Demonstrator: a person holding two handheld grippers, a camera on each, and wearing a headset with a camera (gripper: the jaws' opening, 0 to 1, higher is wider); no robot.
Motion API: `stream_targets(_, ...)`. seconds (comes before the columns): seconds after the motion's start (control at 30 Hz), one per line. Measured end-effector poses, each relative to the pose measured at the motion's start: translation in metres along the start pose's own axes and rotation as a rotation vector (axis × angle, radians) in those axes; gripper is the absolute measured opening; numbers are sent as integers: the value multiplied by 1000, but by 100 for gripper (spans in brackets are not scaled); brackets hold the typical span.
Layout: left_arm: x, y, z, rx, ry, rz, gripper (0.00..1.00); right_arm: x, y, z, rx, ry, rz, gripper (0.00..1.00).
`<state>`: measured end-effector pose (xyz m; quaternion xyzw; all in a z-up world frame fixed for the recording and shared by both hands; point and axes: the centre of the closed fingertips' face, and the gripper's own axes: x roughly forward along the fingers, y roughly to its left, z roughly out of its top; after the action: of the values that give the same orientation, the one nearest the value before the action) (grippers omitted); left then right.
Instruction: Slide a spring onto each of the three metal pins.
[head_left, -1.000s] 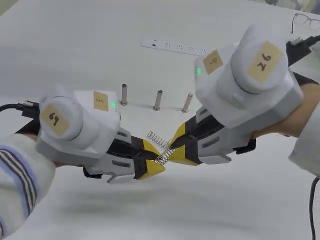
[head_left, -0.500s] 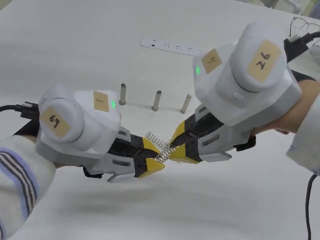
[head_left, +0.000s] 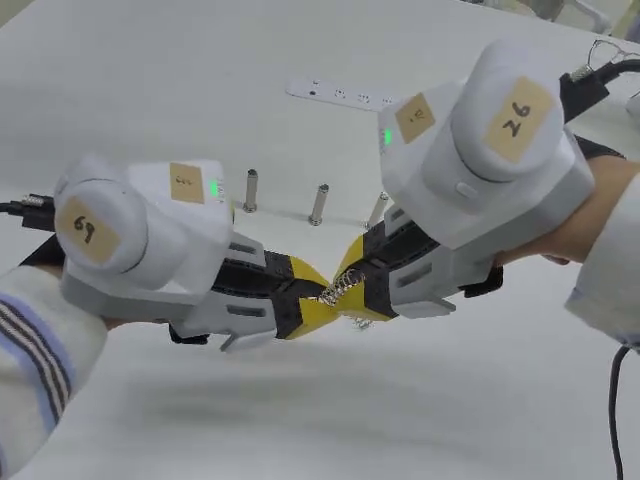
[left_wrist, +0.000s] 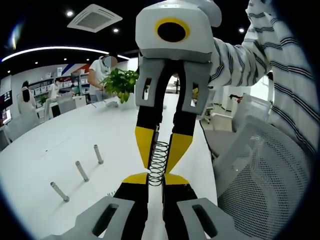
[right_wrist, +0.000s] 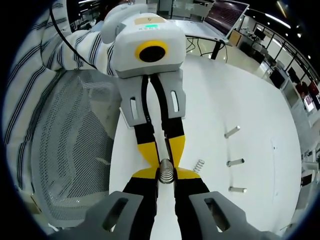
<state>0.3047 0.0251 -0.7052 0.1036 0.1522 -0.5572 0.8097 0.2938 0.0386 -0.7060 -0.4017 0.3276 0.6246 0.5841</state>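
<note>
white bench (head_left: 150, 90), spring (head_left: 340, 291) clamped between left claw (head_left: 318, 303) and right claw (head_left: 352, 290) tips

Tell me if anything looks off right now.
One spring is pinched by both the left gripper and right gripper at once. A second spring lies loose on the table; all three pins stand bare.

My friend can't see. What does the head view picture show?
The left tongs and right tongs meet tip to tip over a white table, both pinching one small spring. Three metal pins stand behind them, bare.
</note>
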Motion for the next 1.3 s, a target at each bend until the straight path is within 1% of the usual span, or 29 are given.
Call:
stream_targets(0.1,0,0,-1,-2,5,4,1,2,0,1,-1,4,2,8)
stream_targets(0.17,0,-1,-3,-15,10,-1,1,3,1,0,-7,12,7,8)
stream_targets(0.23,-1,-1,-5,-25,22,1,1,6,2,0,-18,18,10,8)
stream_targets(0.3,-2,-1,-6,-30,23,3,1,6,2,1,-34,16,11,8)
stream_targets(0.4,-4,0,-5,-34,21,6,1,6,1,3,-15,4,13,8)
stream_targets(0.57,-6,5,-4,-68,10,37,2,5,-3,6,2,1,2,8)
stream_targets(0.7,-7,7,-4,-64,9,40,2,4,-5,8,28,-15,1,8)
stream_targets(0.87,-8,8,-5,-57,10,44,2,5,-6,9,30,-13,8,8)
stream_targets(0.9,-9,9,-4,-37,7,50,2,5,-7,9,30,-14,7,8)
stream_targets(0.93,-9,9,-4,-31,4,54,2,5,-8,9,30,-14,5,8)
stream_targets(1.03,-12,10,-3,-33,1,59,2,4,-9,12,47,-27,0,8)
stream_targets(1.13,-14,12,-3,-40,-6,67,8,4,-9,12,52,-28,-4,8)
stream_targets(1.17,-14,13,-4,-43,-2,72,11,4,-9,11,55,-24,-4,8)
stream_targets(1.23,-17,16,-8,-42,20,95,16,6,-9,11,58,-25,-5,8)
stream_targets(1.3,-19,17,-9,-49,19,101,19,6,-9,11,63,-31,-5,8)
